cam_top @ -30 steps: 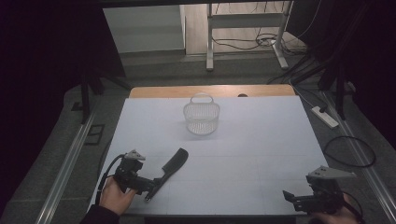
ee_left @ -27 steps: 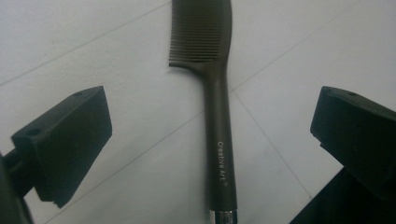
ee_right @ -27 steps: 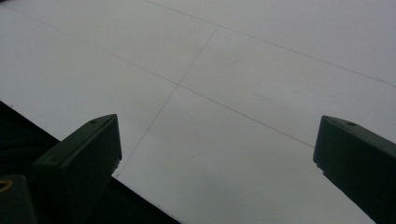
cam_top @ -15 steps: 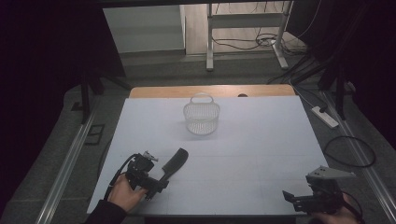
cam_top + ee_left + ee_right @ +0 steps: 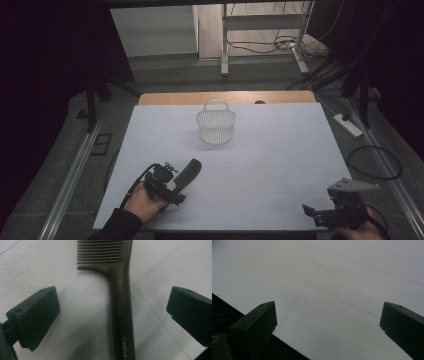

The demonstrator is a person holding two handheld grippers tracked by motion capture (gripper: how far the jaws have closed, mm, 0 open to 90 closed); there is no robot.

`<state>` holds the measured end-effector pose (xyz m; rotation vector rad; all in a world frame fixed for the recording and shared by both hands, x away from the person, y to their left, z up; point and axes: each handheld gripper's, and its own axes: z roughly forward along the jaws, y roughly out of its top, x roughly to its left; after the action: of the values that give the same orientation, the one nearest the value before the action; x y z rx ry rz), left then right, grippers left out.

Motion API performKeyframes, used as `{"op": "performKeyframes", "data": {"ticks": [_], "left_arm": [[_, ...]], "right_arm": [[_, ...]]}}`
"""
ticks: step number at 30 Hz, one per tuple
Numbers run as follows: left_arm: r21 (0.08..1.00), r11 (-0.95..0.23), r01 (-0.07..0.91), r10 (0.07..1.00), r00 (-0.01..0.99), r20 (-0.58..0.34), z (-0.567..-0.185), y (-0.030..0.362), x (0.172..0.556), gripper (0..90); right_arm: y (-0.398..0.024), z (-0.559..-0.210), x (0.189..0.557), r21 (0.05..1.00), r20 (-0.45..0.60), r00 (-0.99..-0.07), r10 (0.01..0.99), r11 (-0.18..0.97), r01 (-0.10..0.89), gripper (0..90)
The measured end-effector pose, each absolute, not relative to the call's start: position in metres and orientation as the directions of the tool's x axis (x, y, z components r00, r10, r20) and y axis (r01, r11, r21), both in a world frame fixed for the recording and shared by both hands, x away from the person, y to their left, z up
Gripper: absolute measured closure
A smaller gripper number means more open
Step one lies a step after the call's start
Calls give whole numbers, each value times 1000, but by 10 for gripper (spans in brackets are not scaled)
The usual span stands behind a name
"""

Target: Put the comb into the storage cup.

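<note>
Comb (image 5: 120,305) handle lies between the left tongs' (image 5: 112,315) spread, seemingly untouching jaws.

White lettering is showing on the handle of the dark comb (image 5: 120,305) in the left gripper view, running lengthwise along the handle near the bottom edge; it is reading "Creative" and is getting cut off by the frame there, so any letters after it cannot be told
</note>
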<state>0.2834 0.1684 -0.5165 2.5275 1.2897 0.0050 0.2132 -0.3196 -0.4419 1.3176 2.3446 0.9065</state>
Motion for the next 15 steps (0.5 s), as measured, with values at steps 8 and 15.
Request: {"op": "performKeyframes", "data": {"ticks": [8, 15], "left_arm": [[223, -588, 778, 783, 616, -84, -521, 161, 285, 0], [208, -597, 775, 784, 618, -51, -519, 158, 283, 38]], "right_arm": [[-320, -442, 213, 654, 42, -535, 844, 382, 654, 13], [-319, -442, 213, 654, 40, -535, 844, 383, 652, 14]]}}
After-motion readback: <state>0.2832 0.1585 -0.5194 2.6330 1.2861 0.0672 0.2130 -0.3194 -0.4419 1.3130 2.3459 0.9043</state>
